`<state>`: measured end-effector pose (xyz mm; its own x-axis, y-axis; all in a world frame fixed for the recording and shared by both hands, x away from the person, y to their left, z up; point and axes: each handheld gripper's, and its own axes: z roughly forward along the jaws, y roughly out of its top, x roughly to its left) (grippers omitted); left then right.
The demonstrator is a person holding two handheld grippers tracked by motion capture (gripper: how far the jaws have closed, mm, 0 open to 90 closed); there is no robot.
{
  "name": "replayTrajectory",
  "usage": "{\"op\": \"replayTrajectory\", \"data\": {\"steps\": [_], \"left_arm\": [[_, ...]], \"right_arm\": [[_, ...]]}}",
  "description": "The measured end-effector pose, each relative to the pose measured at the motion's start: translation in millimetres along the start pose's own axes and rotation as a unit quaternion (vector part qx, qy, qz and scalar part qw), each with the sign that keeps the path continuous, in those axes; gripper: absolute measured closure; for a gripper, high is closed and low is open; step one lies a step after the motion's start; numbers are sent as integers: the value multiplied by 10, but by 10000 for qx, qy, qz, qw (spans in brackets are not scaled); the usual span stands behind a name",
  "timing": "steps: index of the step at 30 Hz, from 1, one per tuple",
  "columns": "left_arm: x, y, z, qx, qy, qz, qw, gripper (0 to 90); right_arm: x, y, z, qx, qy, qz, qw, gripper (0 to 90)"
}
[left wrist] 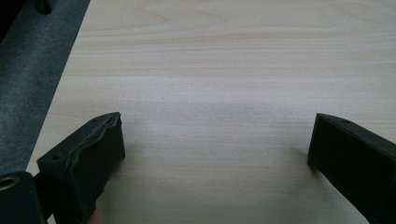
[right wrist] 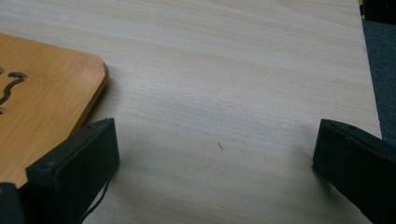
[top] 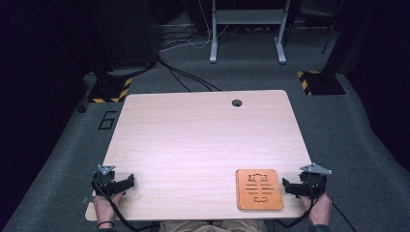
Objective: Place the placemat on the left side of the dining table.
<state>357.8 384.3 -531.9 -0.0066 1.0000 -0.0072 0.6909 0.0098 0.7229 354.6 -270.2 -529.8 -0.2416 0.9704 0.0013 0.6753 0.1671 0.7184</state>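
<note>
An orange-brown wooden board (top: 259, 189) with cut-out slots lies flat at the table's front right; its rounded corner (right wrist: 46, 88) appears at the left of the right gripper view. My right gripper (top: 291, 187) rests just right of the board, jaws wide apart, nothing between them (right wrist: 217, 154). My left gripper (top: 126, 182) sits at the front left corner of the light wooden table (top: 203, 140), a hand behind it. It is open over bare wood (left wrist: 215, 149), holding nothing.
A round cable hole (top: 236, 103) sits near the table's far edge. Grey carpet (top: 358, 145) surrounds the table. Two black-and-yellow striped bases (top: 110, 90) (top: 320, 82) stand past the far corners, and a white desk frame (top: 246, 29) with cables farther back.
</note>
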Motion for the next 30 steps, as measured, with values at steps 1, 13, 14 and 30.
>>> {"op": "replayTrajectory", "data": {"steps": [1, 13, 14, 30], "left_arm": [[1, 7, 5, 35, -23, 15, 10000, 24], [11, 48, 56, 38, -205, 187, 9996, 0], [11, 49, 58, 37, -218, 198, 9996, 0], [10, 57, 69, 28, -248, 231, 9994, 0]], "right_arm": [[0, 1, 1, 1, 11, 2, 10000, 0], [-15, 15, 2, 30, 52, 16, 10000, 0], [-19, 17, 2, 27, 78, 33, 10000, 0], [-3, 47, -76, 32, 355, 169, 9992, 4]]}}
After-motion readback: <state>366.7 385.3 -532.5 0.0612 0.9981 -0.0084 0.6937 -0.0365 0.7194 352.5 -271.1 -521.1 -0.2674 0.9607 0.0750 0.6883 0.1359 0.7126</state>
